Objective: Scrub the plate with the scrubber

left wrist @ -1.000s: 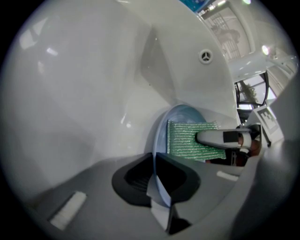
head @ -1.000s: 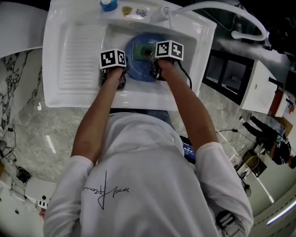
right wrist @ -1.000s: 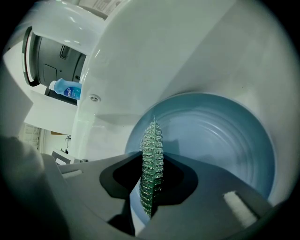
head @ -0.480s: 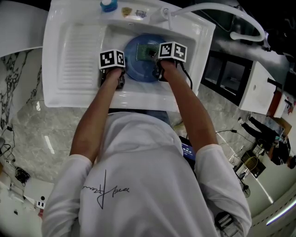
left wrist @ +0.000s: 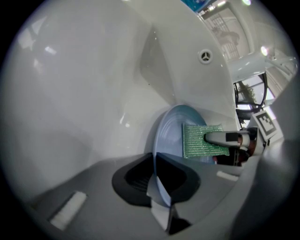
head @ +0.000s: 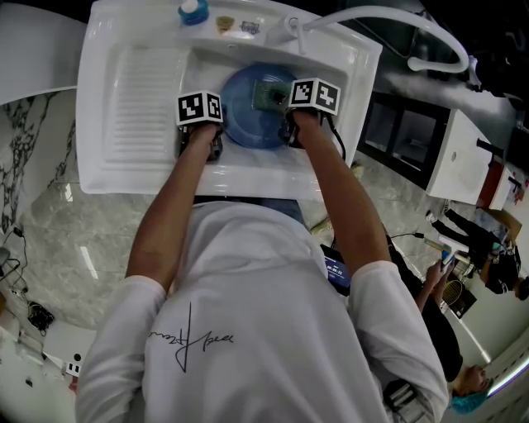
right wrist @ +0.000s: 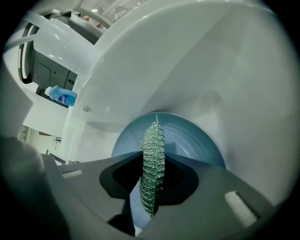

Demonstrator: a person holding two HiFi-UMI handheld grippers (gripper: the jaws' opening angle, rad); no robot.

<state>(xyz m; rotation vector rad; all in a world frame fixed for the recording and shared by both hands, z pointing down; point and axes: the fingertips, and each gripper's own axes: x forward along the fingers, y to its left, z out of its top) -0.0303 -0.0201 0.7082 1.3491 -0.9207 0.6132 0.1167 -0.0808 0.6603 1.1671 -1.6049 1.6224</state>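
The blue plate (head: 246, 111) stood inside the basin of the white sink (head: 124, 172), tilted up on edge rather than lying flat. The green scrubber (head: 269, 94) lay flat against the plate's face, toward its 1 o'clock part in the head view. The left hand-held gripper (left wrist: 157, 182) pinched the plate's rim, which ran thin and edge-on between its jaws at the plate's 8 o'clock side. The right hand-held gripper (right wrist: 151, 185) was clamped on the scrubber, whose glittery mesh stood edge-on between its jaws, reaching in from the plate's 3 o'clock side. A ribbed draining board (head: 145, 99) filled the sink's 9 o'clock half. A blue bottle (right wrist: 62, 95) sat on the sink's back ledge at about 11 o'clock, and a white hose (head: 372, 15) arched past at 1 o'clock.

The likeliest trouble, as I judge it, was the plate itself: it was held by a narrow nip on one rim only, so a firm push from the scrubber could swing it about that nip or slide it free, knocking it against the basin wall. The scrubber was soft and gripped along one edge, so a dragging stroke could fold it or pull it out of the jaws.

No brand could be read. The bottle's label was too small, the gripper cubes bore only black-and-white square markers, and the script across the back of the person's shirt (head: 248, 330) was not legible.
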